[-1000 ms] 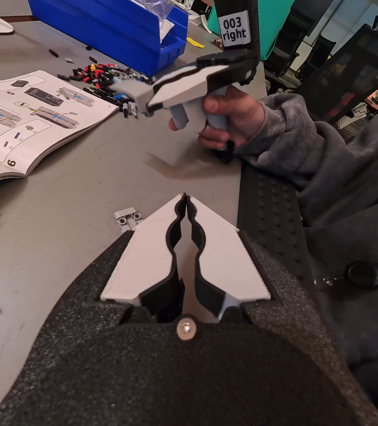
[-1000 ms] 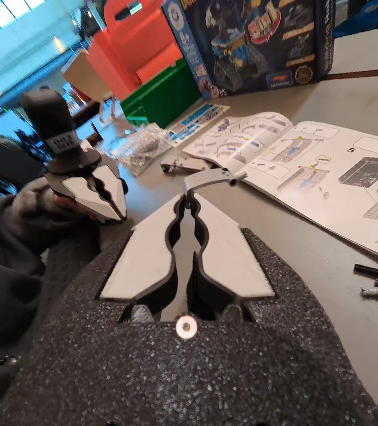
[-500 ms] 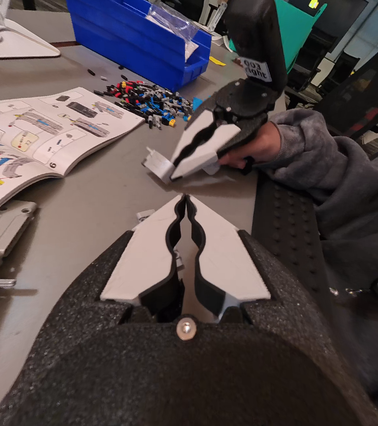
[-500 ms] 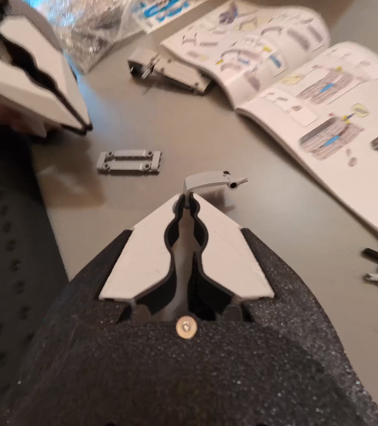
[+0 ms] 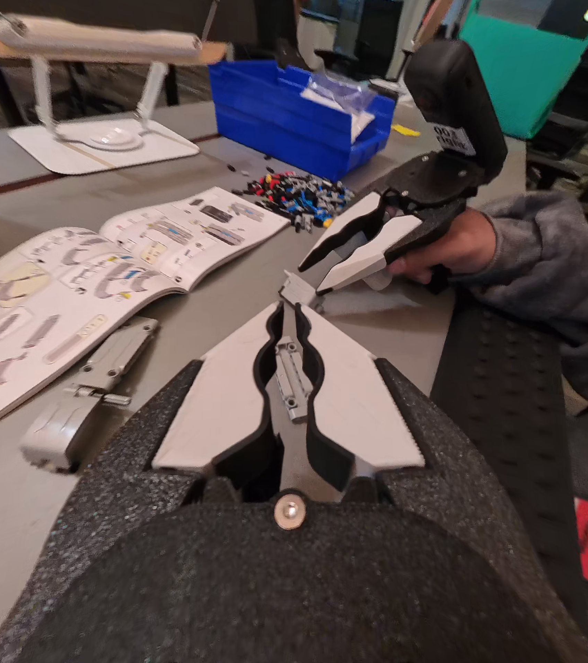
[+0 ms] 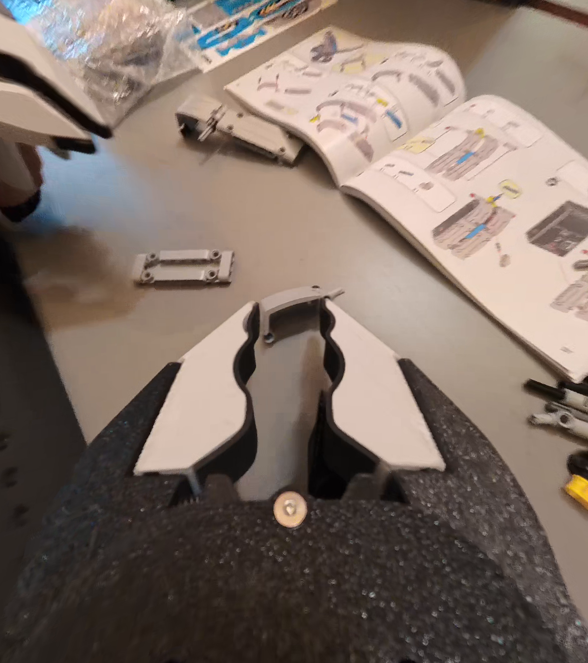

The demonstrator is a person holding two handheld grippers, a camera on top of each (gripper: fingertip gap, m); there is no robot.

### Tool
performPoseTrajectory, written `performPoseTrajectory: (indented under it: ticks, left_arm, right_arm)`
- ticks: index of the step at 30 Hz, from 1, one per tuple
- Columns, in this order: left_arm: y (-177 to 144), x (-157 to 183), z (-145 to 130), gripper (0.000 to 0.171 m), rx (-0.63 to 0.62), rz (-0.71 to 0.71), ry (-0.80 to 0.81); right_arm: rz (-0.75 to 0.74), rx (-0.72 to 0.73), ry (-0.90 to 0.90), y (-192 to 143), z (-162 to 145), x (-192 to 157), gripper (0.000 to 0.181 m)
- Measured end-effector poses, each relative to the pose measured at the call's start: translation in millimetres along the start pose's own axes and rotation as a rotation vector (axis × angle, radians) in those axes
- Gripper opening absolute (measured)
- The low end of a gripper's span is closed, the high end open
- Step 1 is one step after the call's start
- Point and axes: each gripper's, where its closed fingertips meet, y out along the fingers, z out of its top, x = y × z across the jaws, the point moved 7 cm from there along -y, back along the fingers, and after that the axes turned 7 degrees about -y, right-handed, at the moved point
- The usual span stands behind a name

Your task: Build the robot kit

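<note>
Table (image 6: 321, 229), grey, carries everything here. The right gripper (image 6: 290, 305) has its jaws parted a little, with a curved grey panel (image 6: 292, 308) spanning the tips; the panel's lower end looks to sit on the table in the left wrist view (whether the jaws press it I cannot tell). The left gripper (image 5: 288, 308) hangs above a flat grey frame (image 6: 184, 267) with its jaws nearly closed and nothing between them; the frame lies on the table beneath. An open manual (image 6: 464, 179) lies beyond, a larger grey part (image 6: 238, 132) touching its near edge. A heap of small coloured pieces (image 5: 303, 199) sits by a blue bin (image 5: 285, 122). A hand (image 5: 446, 247) grips the right gripper's handle.
</note>
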Motion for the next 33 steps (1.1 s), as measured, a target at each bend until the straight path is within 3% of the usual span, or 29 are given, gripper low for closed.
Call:
performPoseTrajectory:
  ticks: [6, 13, 17, 22, 28, 33]
  left_arm:
    - [-64.6, 32.9, -0.4, 0.015, 0.159, 0.179, 0.023]
    - [-173.0, 96.6, -60.4, 0.019, 0.281, 0.469, -0.009]
    - [-235.5, 139.2, -102.2, 0.020, 0.282, 0.687, 0.013]
    - [-298.6, 189.3, -149.0, 0.022, 0.258, 0.868, -0.031]
    - [-380.2, 235.3, -202.5, 0.026, 0.215, 1.131, -0.104]
    - [-451.8, 277.3, -249.6, 0.031, 0.260, 1.347, -0.331]
  right_arm:
    - [-0.235, 0.118, 0.018, -35.3, 12.7, -1.0, 0.038]
    - [-0.315, 0.311, -0.135, -65.5, 35.7, -76.2, 0.033]
    - [-0.105, 0.416, -0.146, -57.1, 52.5, -158.6, 0.041]
    - [0.179, 0.430, -0.259, -24.7, 58.2, -273.4, 0.038]
    - [0.506, 0.307, -0.417, 34.7, 55.8, -398.1, 0.039]
    - [0.679, 0.208, -0.577, 73.8, 52.9, -476.7, 0.039]
